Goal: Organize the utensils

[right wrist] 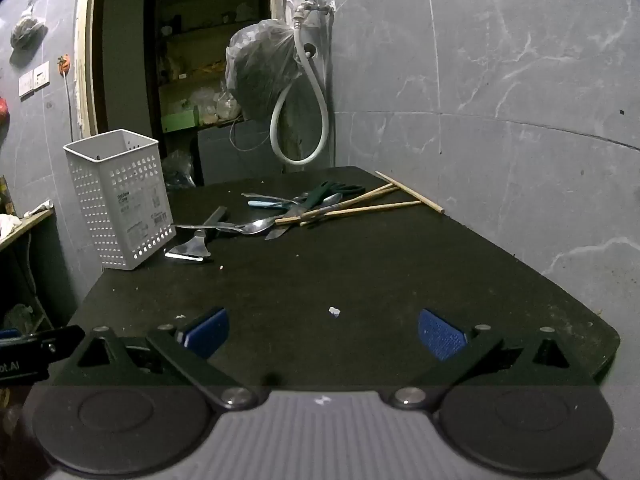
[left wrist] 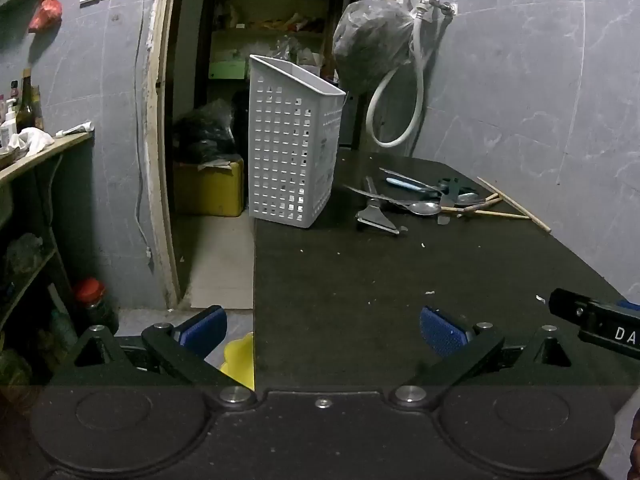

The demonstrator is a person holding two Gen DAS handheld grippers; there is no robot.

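A white perforated plastic basket [left wrist: 294, 142] [right wrist: 120, 200] stands upright at the black table's far left corner. Right of it lies a heap of utensils: a metal spoon [left wrist: 425, 208] [right wrist: 256, 226], a peeler [left wrist: 378, 218] [right wrist: 192, 246], a knife [right wrist: 294, 216], a light-blue-handled piece [left wrist: 402, 184] [right wrist: 262, 203] and several wooden chopsticks [left wrist: 516, 204] [right wrist: 360, 204]. My left gripper [left wrist: 322, 330] hangs open over the table's near left edge, nothing between its blue pads. My right gripper [right wrist: 323, 330] is open above the near middle of the table, also with nothing in it.
The black table [right wrist: 360, 280] abuts a grey tiled wall on the right. A white hose [right wrist: 298, 120] and a plastic bag [right wrist: 262, 76] hang from a tap behind it. A doorway, a yellow box [left wrist: 210, 188] and a shelf [left wrist: 40, 152] lie to the left. Small white crumbs [right wrist: 334, 311] dot the table.
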